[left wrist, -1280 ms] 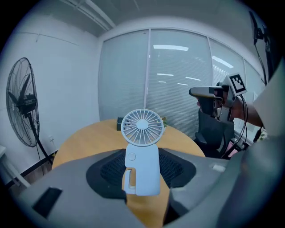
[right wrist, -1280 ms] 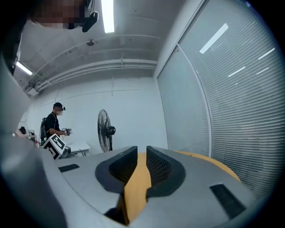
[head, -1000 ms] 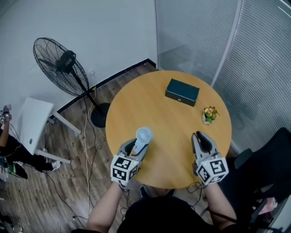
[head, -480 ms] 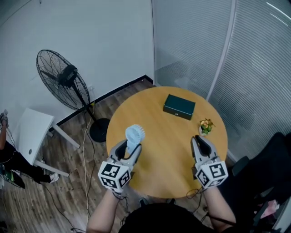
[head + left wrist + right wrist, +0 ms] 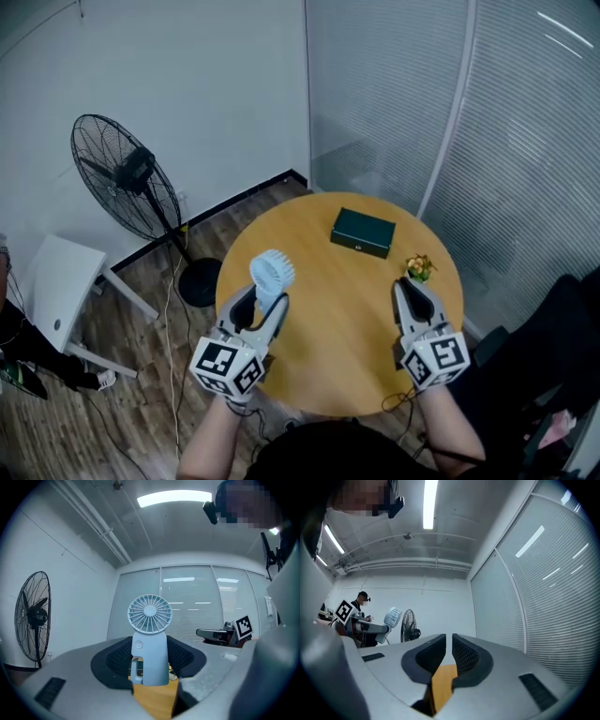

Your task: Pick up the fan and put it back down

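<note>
A small pale-blue handheld fan stands upright between the jaws of my left gripper, which is shut on its handle and holds it above the round wooden table. In the left gripper view the fan fills the middle, its round grille above the left gripper's pads. My right gripper hovers over the table's right side. Its jaws are closing with only a narrow gap and nothing between them, as the right gripper view shows.
A dark green box and a small potted plant sit on the far part of the table. A black pedestal fan and a white side table stand on the floor to the left. Glass walls with blinds close off the back right.
Both grippers have risen above the table, and the left one has carried the small fan up with it. The right jaws have drawn closer together.
</note>
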